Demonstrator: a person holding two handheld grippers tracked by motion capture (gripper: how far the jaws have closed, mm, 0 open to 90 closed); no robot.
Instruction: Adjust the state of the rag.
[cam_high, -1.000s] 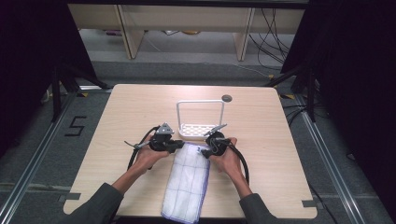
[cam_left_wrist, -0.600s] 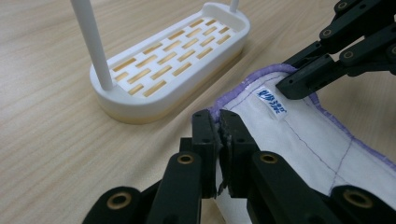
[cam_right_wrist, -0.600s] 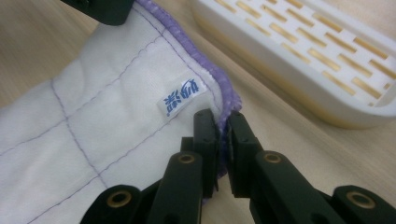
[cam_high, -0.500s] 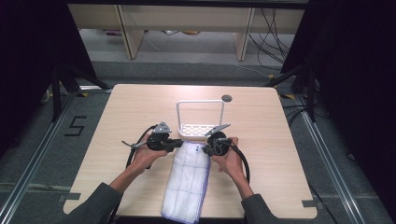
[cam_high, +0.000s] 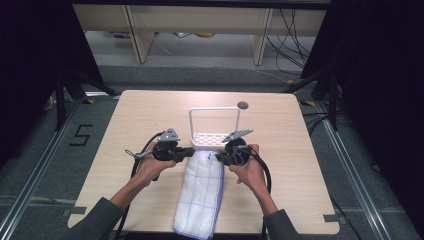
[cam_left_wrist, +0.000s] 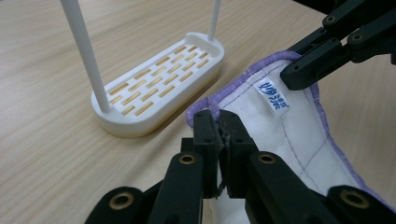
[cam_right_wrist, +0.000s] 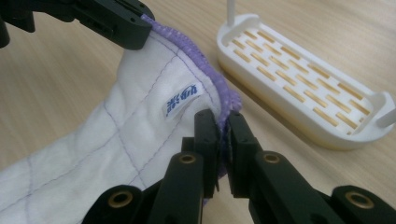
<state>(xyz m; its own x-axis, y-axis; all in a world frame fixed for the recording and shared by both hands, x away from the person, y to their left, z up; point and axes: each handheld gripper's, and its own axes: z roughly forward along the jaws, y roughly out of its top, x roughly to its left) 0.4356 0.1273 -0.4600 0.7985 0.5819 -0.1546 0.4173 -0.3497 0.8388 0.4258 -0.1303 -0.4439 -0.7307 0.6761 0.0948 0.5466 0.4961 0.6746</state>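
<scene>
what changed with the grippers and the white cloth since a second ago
The right gripper has just closed on the far corner of the white quilted cloth with purple edging; the left gripper was already clamped on the other corner. Both have lifted that far edge slightly. The white slotted rack and wooden table stayed put.

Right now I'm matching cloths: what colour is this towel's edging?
Purple edging on the white towel, clearest in the right gripper view.

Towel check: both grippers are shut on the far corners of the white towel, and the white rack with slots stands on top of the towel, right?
Not quite. The rack stands on the bare table beside the towel, not on it, as the left gripper view shows. The left gripper and right gripper do clamp the corners.
</scene>
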